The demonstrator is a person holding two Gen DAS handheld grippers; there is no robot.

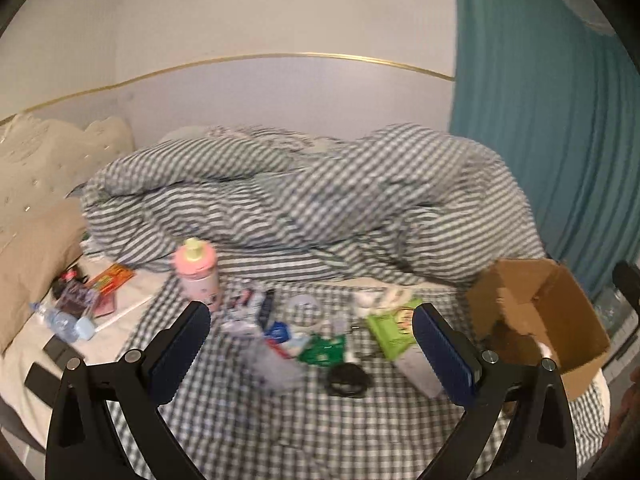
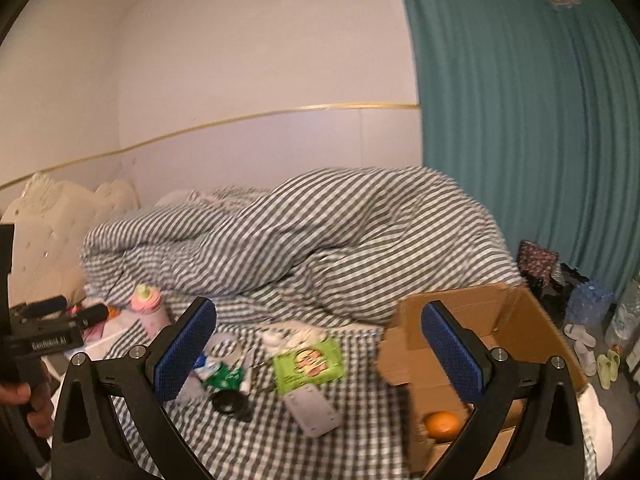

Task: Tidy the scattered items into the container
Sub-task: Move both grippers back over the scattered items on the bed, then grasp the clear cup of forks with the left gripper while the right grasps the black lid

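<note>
Bedroom setting: a bed (image 1: pixel 320 420) with a checked sheet carries the clutter, a striped duvet (image 1: pixel 300 200) is heaped behind it, and a teal curtain (image 2: pixel 520 140) hangs at the right.

**Container.** The cardboard box (image 2: pixel 516 312) sits open at the right edge of the bed. The right wrist view shows an orange (image 2: pixel 442 424) already lying inside it.

**Scattered items.** Near the middle of the sheet lie a green packet (image 2: pixel 308 366), a grey flat case (image 2: pixel 312 410) just in front of it, a black ring-shaped object (image 2: pixel 230 400), a roll of clear tape (image 1: pixel 306 308) and small wrappers that are too blurred to identify. A pink bottle (image 1: pixel 196 272) stands upright further left, and a water bottle (image 1: pixel 60 322) lies at the far left.

**Gripper state.**
- The left hand-held gripper (image 1: pixel 312 352) is released; nothing sits between its pads.
- The right hand-held gripper (image 2: pixel 316 356) is released at full spread and holds nothing.

**Step in hand.** Judged from the empty jaws and the orange in the box, this is the interval between one deposit and the next pick.

**Next move.** Select one item, most readily the green packet or the grey flat case, which lie nearest the box. Flat items on soft bedding probably call for a low approach with the pads straddling an edge, then a carry to the right over the box wall.
</note>
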